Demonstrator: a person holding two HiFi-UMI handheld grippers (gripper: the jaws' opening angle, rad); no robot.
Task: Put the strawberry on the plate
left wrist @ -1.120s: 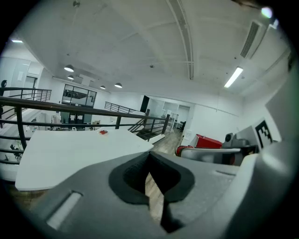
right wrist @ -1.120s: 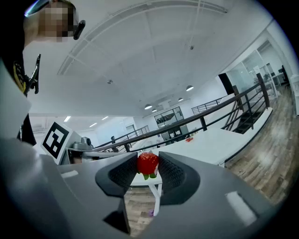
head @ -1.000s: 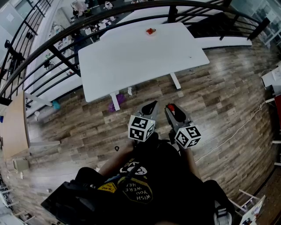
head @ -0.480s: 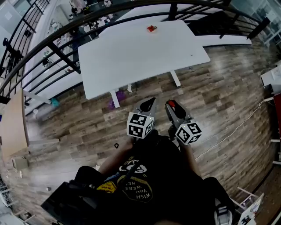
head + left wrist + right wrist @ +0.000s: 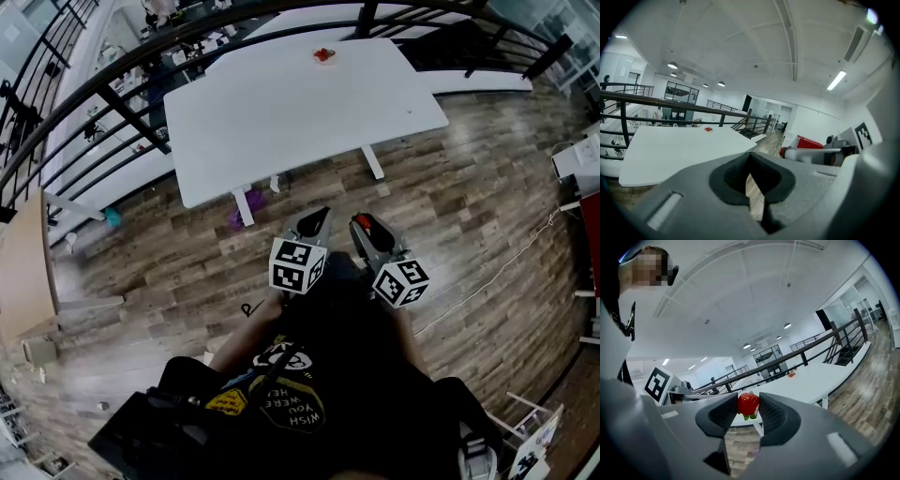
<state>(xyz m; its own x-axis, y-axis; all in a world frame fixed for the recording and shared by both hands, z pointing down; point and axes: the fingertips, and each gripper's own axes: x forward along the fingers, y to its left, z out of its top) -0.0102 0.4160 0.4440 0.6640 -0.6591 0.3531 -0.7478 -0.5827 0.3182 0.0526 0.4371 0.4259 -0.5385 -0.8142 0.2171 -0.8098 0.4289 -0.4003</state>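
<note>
Short of the table (image 5: 281, 122): both grippers were held out over the floor (image 5: 469, 206), close to the table's near edge but not above it; neither touched it
Right gripper (image 5: 749, 409): clamped on the strawberry (image 5: 748, 403), one pad on each side; the berry sat at the jaw tips, leaves down
Left gripper (image 5: 317, 223): jaws together at the tips, nothing between them; just beside the right one, equally short of the table
Change over the last second: slight; table and grippers both drifted a little up the head view, the table a touch more; the grippers kept their pose and spacing; the grip on the strawberry did not alter
Strawberry's place: off the table, in the air, well apart from the table's far end
Far end of the table: a small red thing (image 5: 323, 54) lay there; whether it sat on the plate was too small to tell
Meaning for the task: judged a carrying step; the berry was already picked up and looked secure; the gap to the table had hardly closed; the plate was not yet reached and the release not yet due
Next need: judged to be getting the right gripper over the table, finding the plate, then lowering before the jaws part; a drop onto the floor short of the table was the risk
</note>
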